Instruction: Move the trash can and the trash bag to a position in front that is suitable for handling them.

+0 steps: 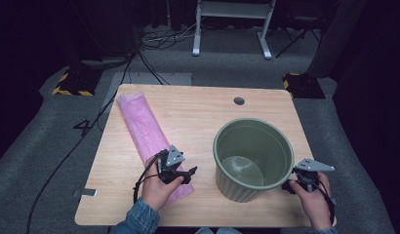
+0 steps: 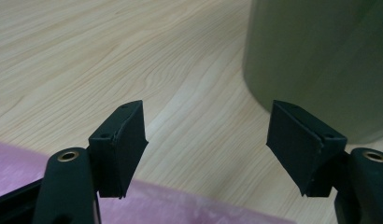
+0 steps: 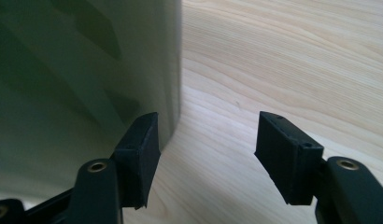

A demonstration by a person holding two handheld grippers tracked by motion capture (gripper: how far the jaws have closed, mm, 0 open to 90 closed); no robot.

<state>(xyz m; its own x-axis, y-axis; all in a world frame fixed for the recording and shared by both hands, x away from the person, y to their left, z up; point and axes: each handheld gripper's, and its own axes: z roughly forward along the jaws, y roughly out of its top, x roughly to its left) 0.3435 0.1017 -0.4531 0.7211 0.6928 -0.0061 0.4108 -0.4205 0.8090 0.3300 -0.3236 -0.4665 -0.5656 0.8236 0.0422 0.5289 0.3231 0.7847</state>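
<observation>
Pale woodgrain table [image 1: 188, 117] bears ribbed green pot [image 1: 253, 158], crinkly pink bag [image 1: 142, 127].

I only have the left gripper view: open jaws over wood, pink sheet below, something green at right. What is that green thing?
Observer: A green ribbed bucket, standing upright on the table, nothing inside it.
Operator: How far does the pink sheet run?
Observer: The pink sheet is a long folded strip reaching from under the left gripper to the table's far left corner.
Operator: Where is my other gripper?
Observer: The right gripper sits open by the bucket's right side, one jaw right beside its wall, gripping nothing.
</observation>
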